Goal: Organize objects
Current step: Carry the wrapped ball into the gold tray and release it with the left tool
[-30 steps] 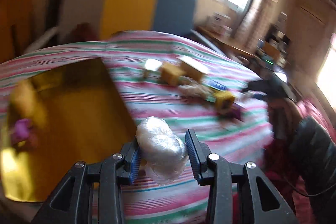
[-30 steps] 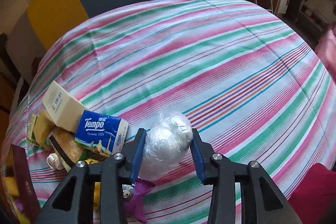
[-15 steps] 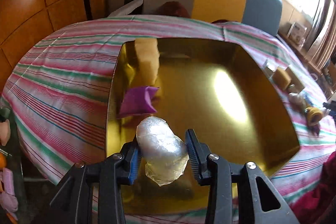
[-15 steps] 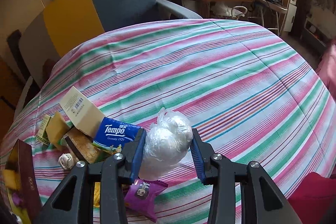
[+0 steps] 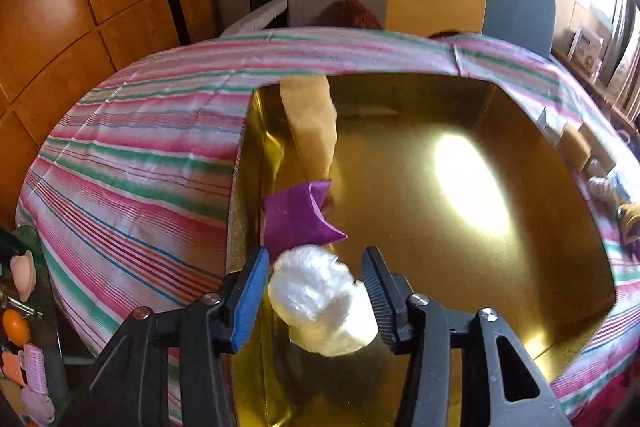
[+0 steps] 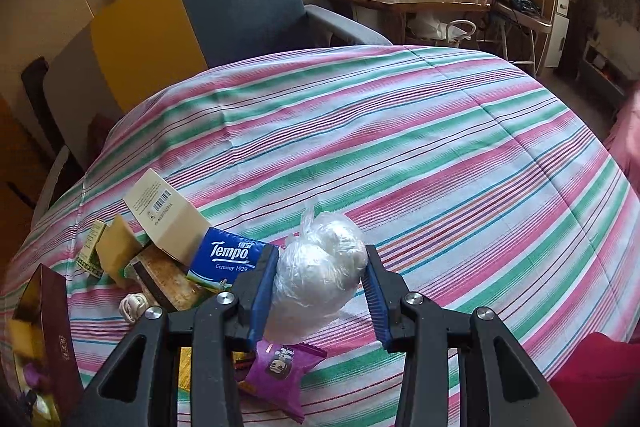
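1. Hanging over the near-left corner of a shiny gold tray (image 5: 500, 311), the left gripper (image 5: 316, 287) has its fingers spread, with a white lump wrapped in clear film (image 5: 320, 303) between them; a gap shows on the blue-padded side, while the bundle seems to brush the right finger, and the view cannot settle whether it is still gripped.
2. The gold tray sits on a table covered by a pink, green and white striped cloth (image 5: 140, 167).
3. Inside the tray, near its left wall, a crinkled purple foil snack packet (image 5: 298, 215) lies just beyond the bundle, and a pale yellow block (image 5: 312, 123) stands behind it.
4. The right gripper (image 6: 320, 287) has its jaws closed against a second clear-film bundle of white material (image 6: 320, 279), both blue pads pressed to its sides, above the striped cloth.
5. Left of that bundle lies a blue Tempo tissue pack (image 6: 228, 259), touching a cream cardboard box with a barcode (image 6: 164, 215).
6. A yellow sponge-like block (image 6: 120, 243) and a small coil of white cord (image 6: 134, 305) sit further left in the same pile.
7. A purple printed snack packet (image 6: 280, 371) lies under the right gripper's fingers.
8. A maroon box wall (image 6: 56, 331) stands at the left edge.
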The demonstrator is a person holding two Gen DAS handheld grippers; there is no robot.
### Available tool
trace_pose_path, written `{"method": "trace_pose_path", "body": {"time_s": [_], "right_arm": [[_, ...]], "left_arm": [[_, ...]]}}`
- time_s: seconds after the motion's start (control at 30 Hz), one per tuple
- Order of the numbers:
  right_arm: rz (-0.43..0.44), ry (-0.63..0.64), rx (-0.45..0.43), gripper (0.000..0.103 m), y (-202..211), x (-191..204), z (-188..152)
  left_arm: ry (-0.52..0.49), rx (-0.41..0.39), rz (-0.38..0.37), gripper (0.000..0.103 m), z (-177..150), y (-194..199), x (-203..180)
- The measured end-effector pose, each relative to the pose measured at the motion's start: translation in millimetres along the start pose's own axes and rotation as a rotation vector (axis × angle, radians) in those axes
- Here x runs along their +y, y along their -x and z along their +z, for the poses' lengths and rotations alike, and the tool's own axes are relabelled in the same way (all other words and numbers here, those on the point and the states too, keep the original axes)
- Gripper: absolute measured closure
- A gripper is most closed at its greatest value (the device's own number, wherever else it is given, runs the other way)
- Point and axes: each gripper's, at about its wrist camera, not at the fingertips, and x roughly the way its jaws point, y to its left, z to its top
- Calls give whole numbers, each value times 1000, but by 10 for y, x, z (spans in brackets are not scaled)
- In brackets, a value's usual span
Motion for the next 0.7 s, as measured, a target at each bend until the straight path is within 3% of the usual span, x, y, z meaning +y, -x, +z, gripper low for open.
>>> {"method": "trace_pose_path", "body": {"time_s": [0.23, 0.4, 0.53, 0.7], "right_arm": [[18, -3, -43, 61, 92, -1, 24], [133, 59, -97, 61, 279, 188, 17], [222, 195, -99, 61, 479, 645, -112], [404, 449, -93, 61, 907, 1691, -538]], "left_arm": [[53, -55, 14, 53, -168, 355, 126], [99, -57, 7, 53, -304, 534, 290], [132, -63, 20, 53, -371, 608, 471], [185, -66, 36, 53, -427, 636, 683]]}}
